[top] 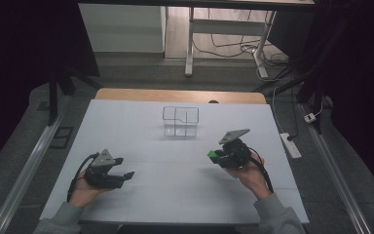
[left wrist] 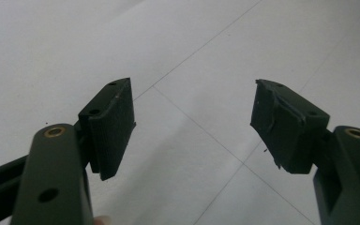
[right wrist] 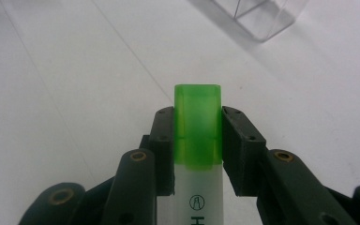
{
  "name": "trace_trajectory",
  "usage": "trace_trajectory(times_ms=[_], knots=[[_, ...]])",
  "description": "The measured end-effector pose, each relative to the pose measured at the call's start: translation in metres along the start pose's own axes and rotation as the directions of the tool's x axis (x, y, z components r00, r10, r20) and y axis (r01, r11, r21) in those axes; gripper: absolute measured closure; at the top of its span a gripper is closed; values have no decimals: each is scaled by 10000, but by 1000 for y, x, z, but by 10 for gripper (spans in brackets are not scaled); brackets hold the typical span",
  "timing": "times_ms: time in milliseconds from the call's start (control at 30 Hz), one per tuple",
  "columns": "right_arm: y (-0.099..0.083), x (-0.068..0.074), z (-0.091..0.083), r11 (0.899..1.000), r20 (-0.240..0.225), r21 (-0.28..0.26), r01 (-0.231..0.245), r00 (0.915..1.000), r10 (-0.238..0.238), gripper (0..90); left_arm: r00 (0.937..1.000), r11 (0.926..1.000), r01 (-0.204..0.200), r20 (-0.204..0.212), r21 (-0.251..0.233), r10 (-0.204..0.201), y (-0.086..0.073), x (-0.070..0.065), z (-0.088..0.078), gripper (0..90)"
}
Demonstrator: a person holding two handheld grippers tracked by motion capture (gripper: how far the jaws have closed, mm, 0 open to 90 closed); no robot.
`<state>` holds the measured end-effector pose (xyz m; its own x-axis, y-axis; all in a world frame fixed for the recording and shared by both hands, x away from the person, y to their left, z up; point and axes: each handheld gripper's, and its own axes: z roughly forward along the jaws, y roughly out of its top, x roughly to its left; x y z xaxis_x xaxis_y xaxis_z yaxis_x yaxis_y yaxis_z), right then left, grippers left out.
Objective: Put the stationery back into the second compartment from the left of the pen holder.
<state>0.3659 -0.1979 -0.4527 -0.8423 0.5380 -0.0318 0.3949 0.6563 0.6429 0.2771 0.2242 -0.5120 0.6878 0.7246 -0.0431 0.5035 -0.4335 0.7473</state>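
Highlighter [right wrist: 198, 136], green-capped, is clamped between the closed jaws of the right gripper [right wrist: 198, 140], held above the table [top: 175, 195] towards its right edge. Nothing is seen inside the clear compartmented container [top: 180, 122] near the far edge. Left gripper [left wrist: 192, 126] is spread wide, nothing held.

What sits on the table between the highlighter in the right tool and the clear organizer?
Nothing: in the high view the white tabletop is bare between the green-capped highlighter gripped by the right tool and the clear organizer.
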Motion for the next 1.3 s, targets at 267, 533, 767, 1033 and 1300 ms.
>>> trace_trajectory(times_ms=[267,533,767,1033,1300], knots=[[2,-1,-15,9967,314,-779,-231,9992,256,674,10000,10000,3,-9,-9,-3,0,0,0,299],[2,-4,-22,9914,386,-1271,-312,9986,364,674,10000,10000,13,2,-45,-13,0,0,-1,298],[3,-4,-27,9866,437,-1605,-303,9983,377,674,10000,10000,24,-3,-51,-24,0,0,-1,298],[7,-2,-34,9711,449,-2360,-366,9978,485,674,10000,10000,22,-26,-43,-22,0,1,-1,298],[12,-6,-40,9532,428,-2957,-624,9960,785,674,10000,10000,26,-46,-24,-26,0,0,0,298]])
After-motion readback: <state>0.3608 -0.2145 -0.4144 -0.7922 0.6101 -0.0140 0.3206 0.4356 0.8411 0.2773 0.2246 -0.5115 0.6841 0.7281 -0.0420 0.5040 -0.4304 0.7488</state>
